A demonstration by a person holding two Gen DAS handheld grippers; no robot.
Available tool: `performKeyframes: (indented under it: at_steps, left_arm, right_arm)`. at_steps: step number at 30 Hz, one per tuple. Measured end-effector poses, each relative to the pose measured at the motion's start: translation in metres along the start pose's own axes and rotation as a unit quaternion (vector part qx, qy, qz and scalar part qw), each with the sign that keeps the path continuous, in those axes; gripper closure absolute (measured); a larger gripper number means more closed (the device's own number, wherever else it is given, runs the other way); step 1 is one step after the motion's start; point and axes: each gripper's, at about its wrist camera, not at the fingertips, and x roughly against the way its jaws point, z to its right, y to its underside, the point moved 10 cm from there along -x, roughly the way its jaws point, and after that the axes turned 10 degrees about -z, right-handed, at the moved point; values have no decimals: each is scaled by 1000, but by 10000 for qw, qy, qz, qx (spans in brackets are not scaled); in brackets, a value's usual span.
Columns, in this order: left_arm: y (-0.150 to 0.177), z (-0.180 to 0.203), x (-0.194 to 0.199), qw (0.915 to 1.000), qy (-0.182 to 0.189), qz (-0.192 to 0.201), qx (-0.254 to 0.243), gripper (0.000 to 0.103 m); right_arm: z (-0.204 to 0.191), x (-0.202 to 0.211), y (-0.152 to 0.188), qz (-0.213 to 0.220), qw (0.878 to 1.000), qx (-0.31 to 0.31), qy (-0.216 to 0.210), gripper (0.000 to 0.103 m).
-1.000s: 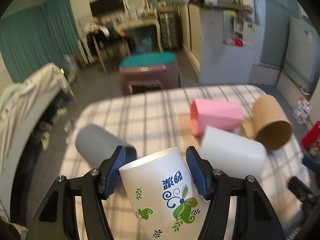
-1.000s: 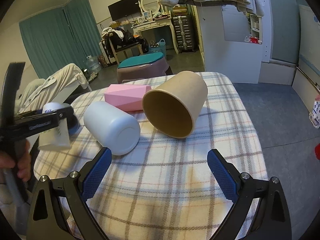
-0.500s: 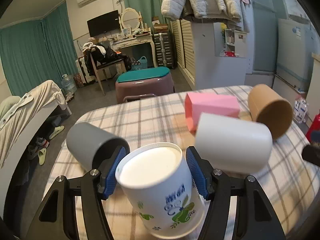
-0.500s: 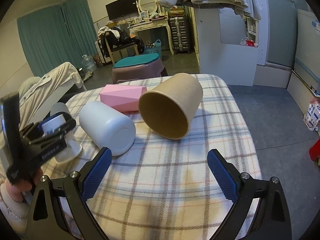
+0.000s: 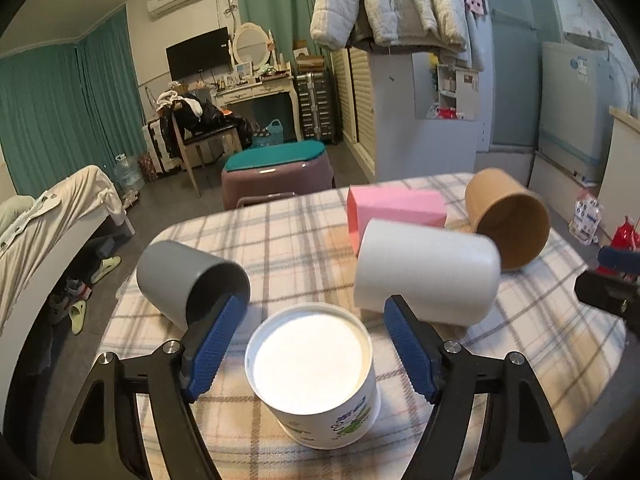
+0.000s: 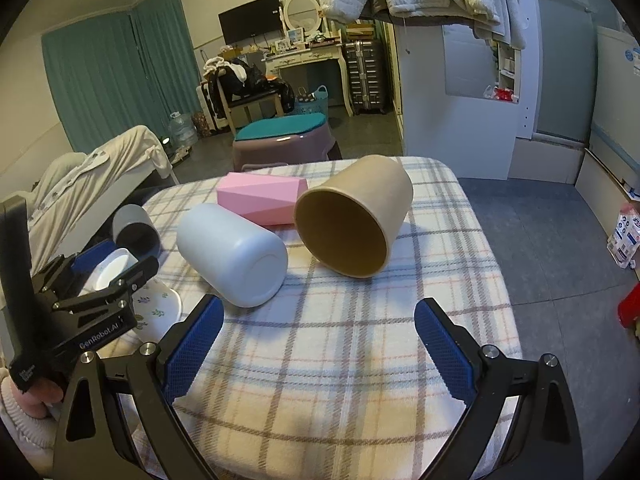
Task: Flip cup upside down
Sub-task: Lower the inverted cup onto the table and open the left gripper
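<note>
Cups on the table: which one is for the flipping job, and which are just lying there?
For the job: printed paper cup, left claw.
Just lying about: grey cup, white cup, brown cup, pink box.

printed cup (image 5: 320,376): glossy paper
brown cup (image 6: 354,226): matt kraft paper
white cup (image 6: 234,256): smooth matt plastic
grey cup (image 5: 188,282): matt plastic
surface (image 6: 340,360): soft checked cloth

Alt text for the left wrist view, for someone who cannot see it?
A printed paper cup stands upside down on the plaid table between the open left gripper fingers. Gray, white and brown cups lie tipped beyond.
</note>
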Motion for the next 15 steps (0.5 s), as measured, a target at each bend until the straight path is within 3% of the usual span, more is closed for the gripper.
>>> performKeyframes:
  at_steps: [8, 15]
  left_arm:
    - [-12, -8, 50, 9988, 255, 311, 294, 24]
    - [7, -18, 101, 9963, 462, 558, 464, 23]
  right_arm:
    - [-16, 33, 4, 374, 9992, 117, -100, 6]
    - [-40, 65, 16, 765, 9963, 378, -36, 6]
